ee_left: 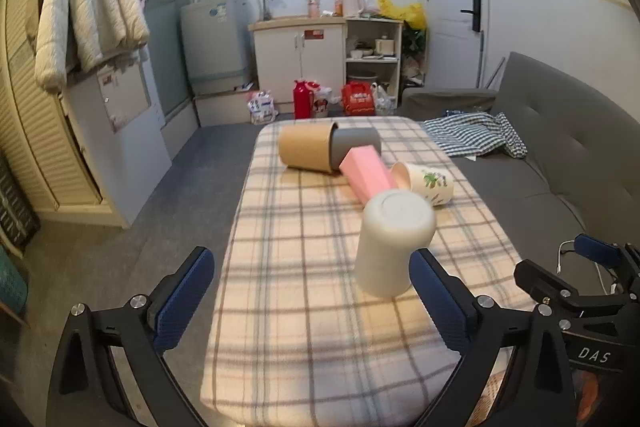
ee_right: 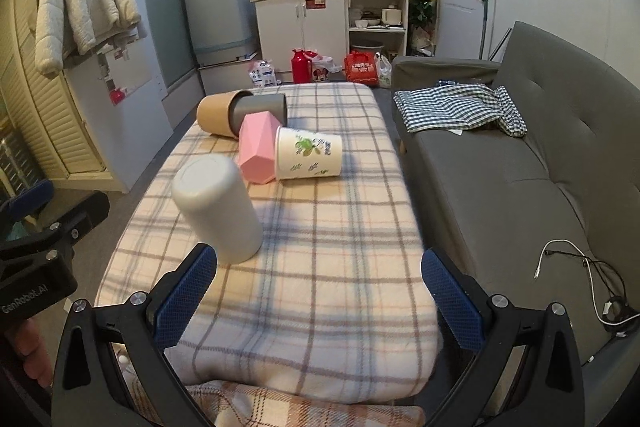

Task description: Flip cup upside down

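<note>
Left hand-held gripper [ee_left: 312, 303] and right hand-held gripper [ee_right: 320, 301], side by side at the near edge, both level, jaws spread wide, holding nothing.

White cup [ee_right: 218, 207] upside down on plaid table [ee_right: 340, 247], beside wide-open right gripper [ee_right: 320, 301]

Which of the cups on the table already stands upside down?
The plain white cup, nearest both grippers, with its base facing up. The tan, grey, pink and flower-printed cups lie on their sides.

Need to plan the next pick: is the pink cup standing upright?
No, the pink cup lies on its side on the plaid cloth, wedged between the brown cup and the floral cup.
</note>
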A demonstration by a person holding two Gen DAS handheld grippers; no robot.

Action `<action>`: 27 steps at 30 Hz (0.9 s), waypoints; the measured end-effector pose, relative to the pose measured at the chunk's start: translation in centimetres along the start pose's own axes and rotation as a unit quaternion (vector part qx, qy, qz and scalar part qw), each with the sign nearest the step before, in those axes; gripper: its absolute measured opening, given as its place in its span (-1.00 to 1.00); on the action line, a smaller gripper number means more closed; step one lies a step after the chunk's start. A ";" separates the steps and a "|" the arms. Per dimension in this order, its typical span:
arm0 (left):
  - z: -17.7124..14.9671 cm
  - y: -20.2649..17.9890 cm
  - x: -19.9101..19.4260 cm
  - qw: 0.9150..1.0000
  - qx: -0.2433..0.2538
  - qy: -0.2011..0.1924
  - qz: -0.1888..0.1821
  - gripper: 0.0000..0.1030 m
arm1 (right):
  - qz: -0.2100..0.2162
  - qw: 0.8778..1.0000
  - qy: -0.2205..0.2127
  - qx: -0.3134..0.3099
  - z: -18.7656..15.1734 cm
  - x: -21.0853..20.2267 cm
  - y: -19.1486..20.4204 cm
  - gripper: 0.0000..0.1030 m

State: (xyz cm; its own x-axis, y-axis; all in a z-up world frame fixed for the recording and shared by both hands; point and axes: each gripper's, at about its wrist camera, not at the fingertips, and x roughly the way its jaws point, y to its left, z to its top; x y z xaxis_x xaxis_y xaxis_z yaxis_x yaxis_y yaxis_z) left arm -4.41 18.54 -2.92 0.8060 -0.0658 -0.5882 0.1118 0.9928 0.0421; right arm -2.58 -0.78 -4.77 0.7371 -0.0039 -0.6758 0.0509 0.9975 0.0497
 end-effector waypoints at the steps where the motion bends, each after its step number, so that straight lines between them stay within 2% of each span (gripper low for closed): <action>1: -0.3 0.2 -0.1 1.000 -0.003 0.001 0.001 0.99 | -0.001 1.000 0.001 -0.002 0.0 0.0 0.1 1.00; 27: -0.9 0.1 -0.5 1.000 -0.002 0.002 0.003 1.00 | -0.004 1.000 -0.004 -0.001 -0.1 0.0 0.2 1.00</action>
State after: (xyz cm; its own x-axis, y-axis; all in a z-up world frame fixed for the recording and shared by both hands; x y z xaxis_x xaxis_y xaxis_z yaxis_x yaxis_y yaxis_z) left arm -5.35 18.79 -3.31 0.8047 -0.0598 -0.5907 0.1053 0.9935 0.0428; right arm -2.58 -0.61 -4.85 0.7419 -0.0115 -0.6704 0.0552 0.9975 0.0439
